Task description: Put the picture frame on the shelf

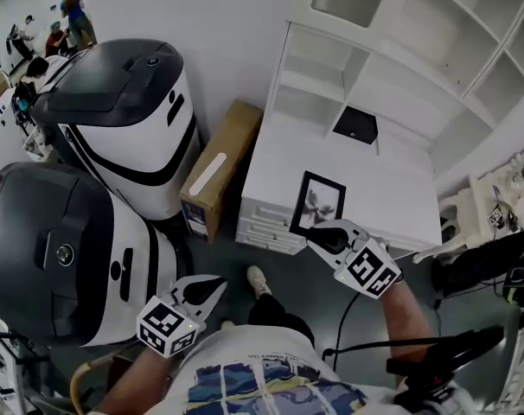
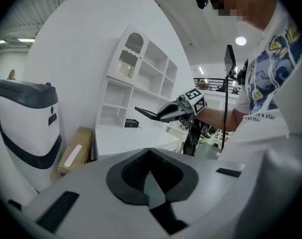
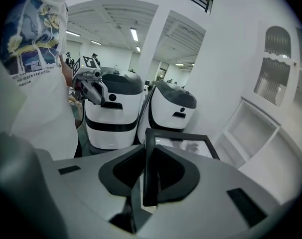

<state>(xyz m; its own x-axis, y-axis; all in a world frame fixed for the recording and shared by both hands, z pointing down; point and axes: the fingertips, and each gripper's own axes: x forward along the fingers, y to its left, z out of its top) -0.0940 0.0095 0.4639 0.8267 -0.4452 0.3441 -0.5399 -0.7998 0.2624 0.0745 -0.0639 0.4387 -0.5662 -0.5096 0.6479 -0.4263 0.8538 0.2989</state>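
Note:
A black picture frame (image 1: 318, 204) with a pale print hangs edge-on over the front of the white cabinet top (image 1: 383, 188). My right gripper (image 1: 321, 230) is shut on its lower edge. In the right gripper view the frame (image 3: 183, 146) stands pinched between the dark pads. The white shelf unit (image 1: 400, 67) rises behind the cabinet top, with open compartments. My left gripper (image 1: 212, 288) hangs low at the left, away from the cabinet, shut with nothing in it. From the left gripper view the frame (image 2: 146, 113) and the right gripper (image 2: 178, 108) show in front of the shelves (image 2: 141, 73).
A small black box (image 1: 355, 124) sits at the back of the cabinet top. A cardboard box (image 1: 219, 167) leans beside the cabinet. Two large white-and-grey machines (image 1: 124, 119) (image 1: 54, 258) fill the left. The drawers (image 1: 266, 232) face my shoe (image 1: 258, 279). Cables and gear (image 1: 495, 266) lie at the right.

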